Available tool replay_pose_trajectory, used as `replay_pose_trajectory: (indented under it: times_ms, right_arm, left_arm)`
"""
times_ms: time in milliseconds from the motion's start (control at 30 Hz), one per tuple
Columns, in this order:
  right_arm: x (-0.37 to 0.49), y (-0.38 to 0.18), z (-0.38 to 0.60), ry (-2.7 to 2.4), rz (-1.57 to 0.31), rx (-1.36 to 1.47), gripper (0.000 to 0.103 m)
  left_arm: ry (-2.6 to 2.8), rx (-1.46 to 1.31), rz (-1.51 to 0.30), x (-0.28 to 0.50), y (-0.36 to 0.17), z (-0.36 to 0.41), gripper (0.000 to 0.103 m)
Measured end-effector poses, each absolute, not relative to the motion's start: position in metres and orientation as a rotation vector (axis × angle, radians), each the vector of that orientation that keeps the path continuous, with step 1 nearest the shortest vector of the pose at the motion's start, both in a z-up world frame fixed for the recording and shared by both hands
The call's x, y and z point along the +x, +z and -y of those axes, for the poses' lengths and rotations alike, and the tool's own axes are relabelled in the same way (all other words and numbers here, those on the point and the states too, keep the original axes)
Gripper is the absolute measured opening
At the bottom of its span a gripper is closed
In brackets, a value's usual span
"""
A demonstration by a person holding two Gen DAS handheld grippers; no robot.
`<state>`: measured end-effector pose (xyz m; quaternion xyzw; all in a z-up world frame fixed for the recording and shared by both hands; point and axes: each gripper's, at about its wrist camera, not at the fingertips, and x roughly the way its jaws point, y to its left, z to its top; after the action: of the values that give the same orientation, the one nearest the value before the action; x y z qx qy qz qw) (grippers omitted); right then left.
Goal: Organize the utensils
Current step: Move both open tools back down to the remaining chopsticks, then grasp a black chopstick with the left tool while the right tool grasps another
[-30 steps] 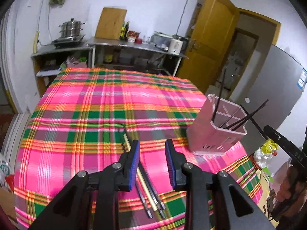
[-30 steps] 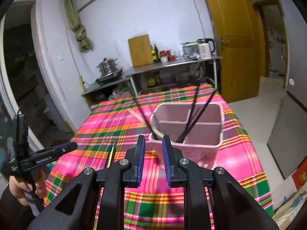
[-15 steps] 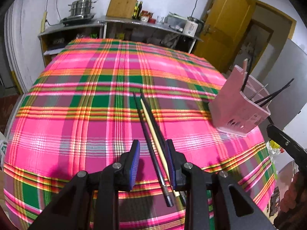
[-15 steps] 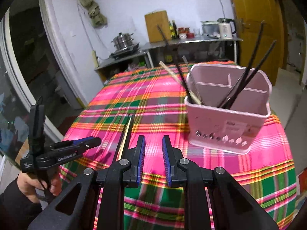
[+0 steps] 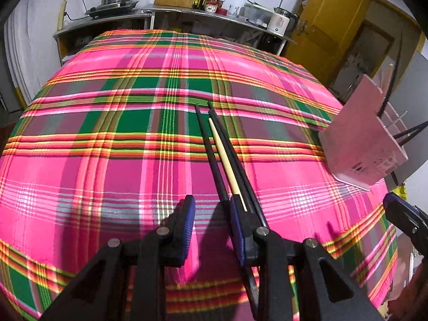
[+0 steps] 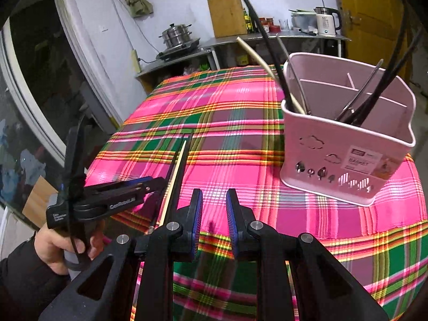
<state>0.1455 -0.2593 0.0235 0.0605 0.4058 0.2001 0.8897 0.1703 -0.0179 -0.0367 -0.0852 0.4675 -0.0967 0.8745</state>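
Two black chopsticks [image 5: 211,155] and one pale wooden chopstick [image 5: 224,157] lie side by side on the plaid tablecloth [image 5: 107,144]. My left gripper [image 5: 211,211] is open, low over the cloth, its right finger beside their near ends. They also show in the right wrist view [image 6: 175,176]. A pink utensil basket [image 6: 345,144] holding several chopsticks stands at the right; it also shows in the left wrist view [image 5: 361,144]. My right gripper [image 6: 212,206] is open and empty, to the left of the basket's front.
A metal counter [image 5: 187,13] with a pot, cutting board, bottles and kettle stands behind the table. A yellow door [image 5: 329,21] is at the back right. The table's near edge lies under both grippers.
My left gripper has dropped lower and moved forward, so its right finger now sits by the chopsticks' near ends. My right gripper has come closer to the table and basket.
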Motion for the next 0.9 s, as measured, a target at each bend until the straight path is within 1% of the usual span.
replay_pose_trajectory:
  times_ms: [200,267,333,633,900]
  right_arm:
    - [0.155,0.016,0.249,0.431,-0.866,0.116,0.018]
    - [0.159,0.013,0.243,0.44,-0.873,0.106,0.018]
    - [0.163,0.01,0.237,0.449,-0.882,0.099,0.018]
    - [0.194,-0.013,0.197,0.504,-0.94,0.064,0.018]
    - [0.218,-0.033,0.168,0.517,-0.992,0.031,0.018]
  left_arm:
    - [-0.186,-0.117,-0.948,0.174,-0.037,0.025,0.028]
    - [-0.175,-0.107,-0.947,0.174,-0.037,0.024,0.017]
    - [-0.158,-0.1,-0.947,0.174,-0.037,0.02,0.012]
    - [-0.109,-0.17,-0.946,0.164,-0.038,-0.013,0.011]
    - [-0.129,-0.2,-0.951,0.161,-0.039,-0.026,0.011]
